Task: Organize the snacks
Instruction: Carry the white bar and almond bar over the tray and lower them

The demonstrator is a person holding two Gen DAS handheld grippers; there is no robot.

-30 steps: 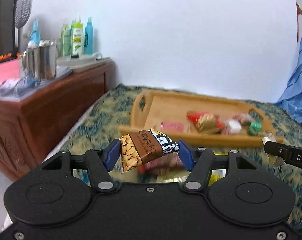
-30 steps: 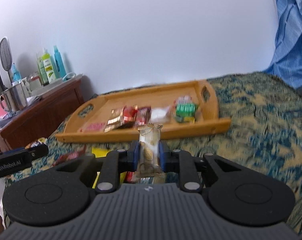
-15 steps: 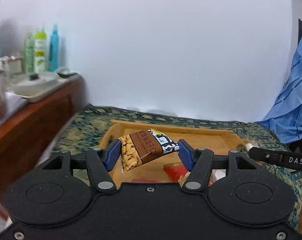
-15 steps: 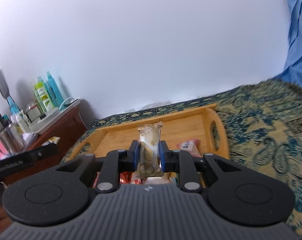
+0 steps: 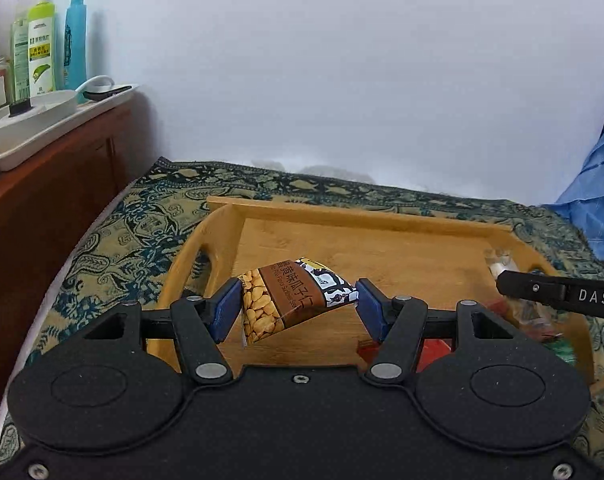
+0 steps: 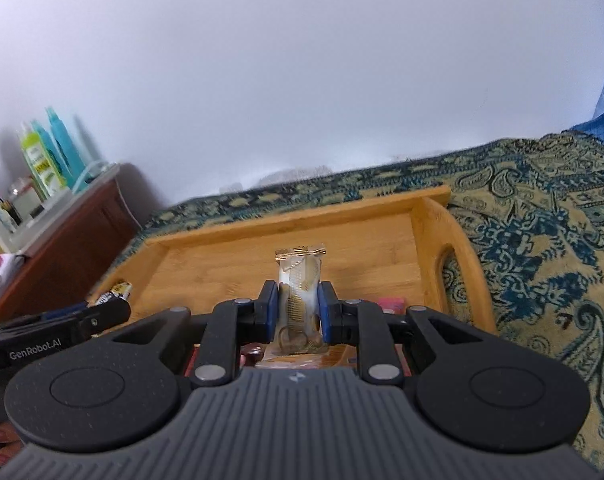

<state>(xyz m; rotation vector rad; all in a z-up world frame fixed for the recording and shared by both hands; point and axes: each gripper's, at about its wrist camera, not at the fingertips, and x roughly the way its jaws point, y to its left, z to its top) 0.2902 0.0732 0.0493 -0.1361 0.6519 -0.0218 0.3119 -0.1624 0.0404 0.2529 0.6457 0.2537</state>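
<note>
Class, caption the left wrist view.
Left gripper holds a seed packet over the wooden tray.

Wooden cabinet (image 5: pixel 42 200) at left carries white tray (image 5: pixel 42 120) and bottles (image 5: pixel 42 48). Patterned cloth (image 6: pixel 541 240); blue fabric (image 5: pixel 593 208) at right.

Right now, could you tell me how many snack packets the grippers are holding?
2: a brown seed packet in the left gripper, a pale gold packet in the right gripper, both over the wooden tray.

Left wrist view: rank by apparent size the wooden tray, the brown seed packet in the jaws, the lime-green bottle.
1. Wooden tray, clearly largest.
2-3. Brown seed packet and lime-green bottle look alike; the packet sits far nearer the camera, so no ranking.
</note>
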